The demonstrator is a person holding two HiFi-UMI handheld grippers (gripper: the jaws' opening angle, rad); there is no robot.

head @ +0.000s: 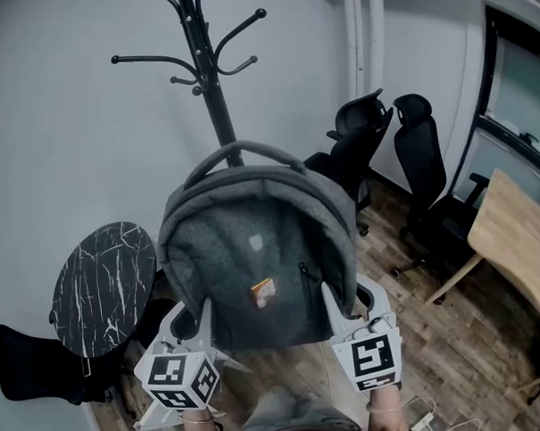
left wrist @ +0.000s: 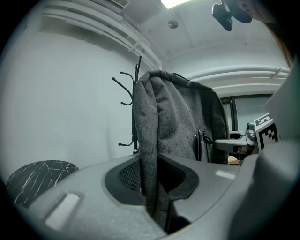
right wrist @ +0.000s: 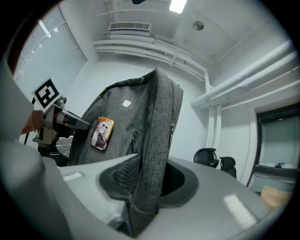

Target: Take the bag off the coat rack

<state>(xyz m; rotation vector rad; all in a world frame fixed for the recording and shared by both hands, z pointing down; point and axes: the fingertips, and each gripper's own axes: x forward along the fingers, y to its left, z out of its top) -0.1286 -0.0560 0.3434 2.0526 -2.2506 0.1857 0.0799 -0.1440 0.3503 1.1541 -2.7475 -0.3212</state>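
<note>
The grey felt-textured backpack (head: 254,255) hangs upright in the air between my two tools, with its long axis vertical and its top carry loop (head: 240,151) uppermost. The left gripper (left wrist: 152,185) has its jaws pinching the bag's left edge, a thick fold of soft fabric pressed between the ribbed pads. The right gripper (right wrist: 147,187) pinches the opposite edge the same way, so both hands carry it about equally.

The black metal coat rack (head: 213,88) stands straight beyond the bag. Its curved hooks sit well above the loop and none seems to be through it, though the loop overlaps the pole in the head view and I cannot tell whether they touch.

I judge the next pull should come toward me, away from that pole. A small glossy picture badge (head: 264,292) is on the front panel, and a round black marble-patterned surface (head: 103,284) sits lower left.
</note>
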